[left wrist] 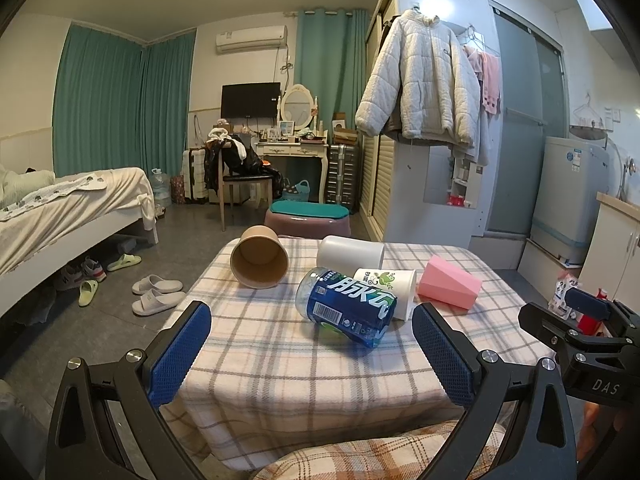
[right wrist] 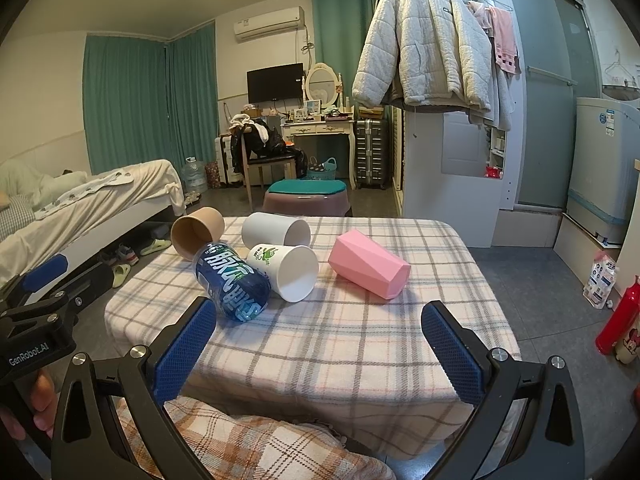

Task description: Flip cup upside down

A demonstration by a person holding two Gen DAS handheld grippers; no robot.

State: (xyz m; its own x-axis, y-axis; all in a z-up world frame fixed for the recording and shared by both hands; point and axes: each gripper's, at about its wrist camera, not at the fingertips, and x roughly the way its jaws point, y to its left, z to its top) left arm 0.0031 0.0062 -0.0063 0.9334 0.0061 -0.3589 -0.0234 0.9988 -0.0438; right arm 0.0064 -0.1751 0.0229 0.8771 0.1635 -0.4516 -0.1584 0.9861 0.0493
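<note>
Several cups lie on their sides on the plaid-covered table (left wrist: pixel 280 360): a brown paper cup (left wrist: pixel 259 257) (right wrist: pixel 197 231), a plain white cup (left wrist: pixel 350 251) (right wrist: pixel 275 231), a printed white paper cup (left wrist: pixel 390 291) (right wrist: pixel 286 270), a blue labelled cup (left wrist: pixel 347 306) (right wrist: pixel 231 285) and a pink faceted cup (left wrist: pixel 449 285) (right wrist: pixel 368 270). My left gripper (left wrist: pixel 312 352) is open and empty near the table's front edge, short of the blue cup. My right gripper (right wrist: pixel 318 354) is open and empty, also at the front edge.
A bed (left wrist: pixel 72 208) stands at the left with slippers (left wrist: pixel 154 294) on the floor. A purple stool (left wrist: pixel 308 218) sits beyond the table. A wardrobe with a hanging white jacket (left wrist: pixel 420 80) and a washing machine (left wrist: pixel 568 200) are at the right. A red bottle (right wrist: pixel 618 316) stands on the floor.
</note>
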